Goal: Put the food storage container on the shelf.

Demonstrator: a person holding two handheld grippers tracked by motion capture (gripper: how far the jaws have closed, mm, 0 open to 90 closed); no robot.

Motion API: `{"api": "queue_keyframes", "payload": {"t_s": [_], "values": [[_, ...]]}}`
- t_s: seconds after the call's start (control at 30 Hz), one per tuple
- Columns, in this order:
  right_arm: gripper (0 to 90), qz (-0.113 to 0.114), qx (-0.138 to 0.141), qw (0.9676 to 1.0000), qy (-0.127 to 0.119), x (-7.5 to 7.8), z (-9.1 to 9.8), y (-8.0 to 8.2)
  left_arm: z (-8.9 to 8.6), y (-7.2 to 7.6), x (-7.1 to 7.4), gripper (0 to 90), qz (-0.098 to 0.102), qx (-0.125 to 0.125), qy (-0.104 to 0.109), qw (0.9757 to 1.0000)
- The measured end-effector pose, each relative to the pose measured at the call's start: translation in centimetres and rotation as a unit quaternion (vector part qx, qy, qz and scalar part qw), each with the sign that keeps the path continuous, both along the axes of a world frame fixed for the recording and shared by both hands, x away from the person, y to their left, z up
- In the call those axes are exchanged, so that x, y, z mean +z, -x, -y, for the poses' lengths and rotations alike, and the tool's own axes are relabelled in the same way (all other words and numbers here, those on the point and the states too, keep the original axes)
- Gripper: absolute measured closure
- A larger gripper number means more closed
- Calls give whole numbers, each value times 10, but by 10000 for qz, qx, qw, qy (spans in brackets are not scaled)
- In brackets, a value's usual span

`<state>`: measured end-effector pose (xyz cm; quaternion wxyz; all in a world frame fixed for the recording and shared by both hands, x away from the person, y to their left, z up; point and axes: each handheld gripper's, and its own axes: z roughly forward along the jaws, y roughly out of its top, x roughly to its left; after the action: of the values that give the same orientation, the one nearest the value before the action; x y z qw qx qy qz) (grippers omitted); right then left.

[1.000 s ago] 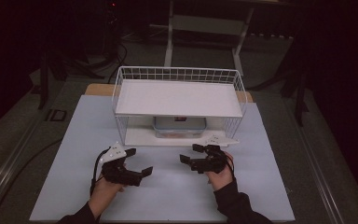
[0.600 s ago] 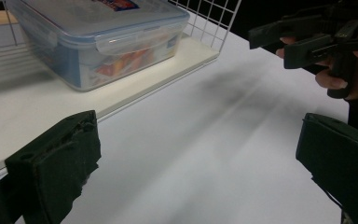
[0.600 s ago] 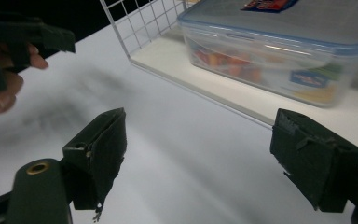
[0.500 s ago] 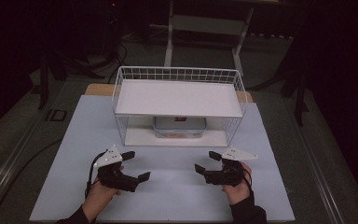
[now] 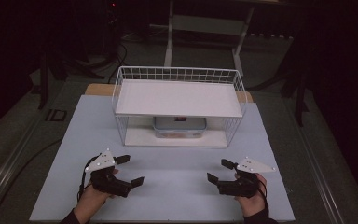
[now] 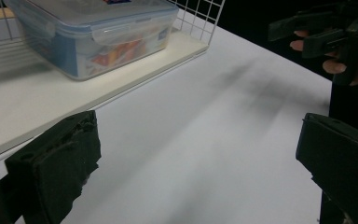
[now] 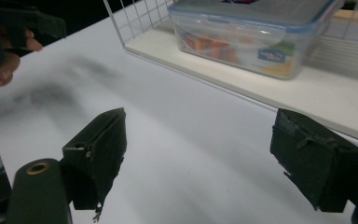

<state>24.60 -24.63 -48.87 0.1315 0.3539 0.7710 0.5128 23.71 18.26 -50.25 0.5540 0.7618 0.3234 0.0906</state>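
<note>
Left gripper (image 6: 198,154): its two black foam-padded jaws stand wide apart over the bare white table surface (image 6: 205,140), nothing between them. Upper left, a clear plastic lidded food container with blue trim (image 6: 93,32) rests on the white bottom board (image 6: 37,100) of a white wire basket (image 6: 198,14). Upper right, the other black gripper (image 6: 317,30), gripped by a hand.

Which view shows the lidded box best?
The right gripper view: the box sits close, lid clips and colourful contents clear. The left gripper view cuts it off at the frame edge; the high view shows it small under the rack's shelf.
</note>
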Motion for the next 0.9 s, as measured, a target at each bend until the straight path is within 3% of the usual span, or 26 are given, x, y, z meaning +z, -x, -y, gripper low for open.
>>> {"api": "queue_keyframes", "payload": {"t_s": [0.23, 0.53, 0.9], "values": [[187, -9, 0, 9999, 133, -4, 13, 9, -7, 5, -2, 0, -21, 106, -83, 9999], [176, -7, -246, 9996, 166, -8, 39, 18, -14, 12, -3, 0, -32, 175, -36, 9998], [163, -68, -141, 9996, 246, -12, 39, 16, -10, 11, -8, 0, -151, 4, 24, 9999]]}}
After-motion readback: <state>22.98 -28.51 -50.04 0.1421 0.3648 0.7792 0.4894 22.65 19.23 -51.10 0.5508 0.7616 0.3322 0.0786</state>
